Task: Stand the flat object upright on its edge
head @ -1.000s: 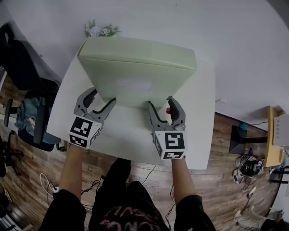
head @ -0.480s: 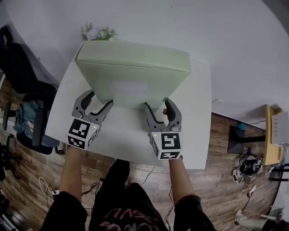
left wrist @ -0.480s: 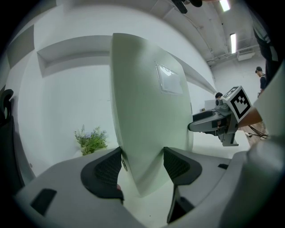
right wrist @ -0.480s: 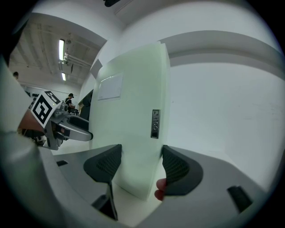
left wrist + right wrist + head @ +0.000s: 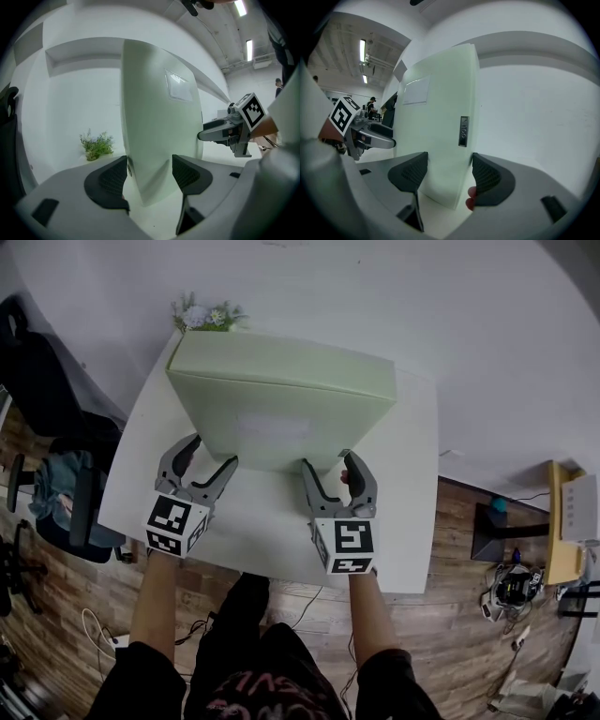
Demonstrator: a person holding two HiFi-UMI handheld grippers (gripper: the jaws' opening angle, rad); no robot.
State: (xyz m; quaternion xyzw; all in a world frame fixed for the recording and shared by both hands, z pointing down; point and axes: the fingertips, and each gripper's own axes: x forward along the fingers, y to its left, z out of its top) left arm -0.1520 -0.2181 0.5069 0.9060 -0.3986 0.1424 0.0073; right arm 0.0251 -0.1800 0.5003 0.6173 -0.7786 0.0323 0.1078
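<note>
A large, flat, pale green box (image 5: 281, 418) stands on its long lower edge on the white table (image 5: 412, 484), with its broad face towards me. My left gripper (image 5: 208, 454) holds its lower left corner, one jaw on each broad face. In the left gripper view the box (image 5: 154, 140) fills the gap between the pads. My right gripper (image 5: 330, 465) holds the lower right corner the same way. In the right gripper view the box (image 5: 440, 140) sits tight between both pads. A small dark label (image 5: 463, 131) shows on its narrow side.
A small pot of flowers (image 5: 208, 313) stands at the table's far edge behind the box, and the flowers (image 5: 96, 145) show in the left gripper view too. A dark chair (image 5: 56, 484) stands left of the table. The table's near edge lies just under my grippers.
The box and both grippers have shifted slightly together. The box's top edge now sits a little nearer to me, so it stands steeper.
</note>
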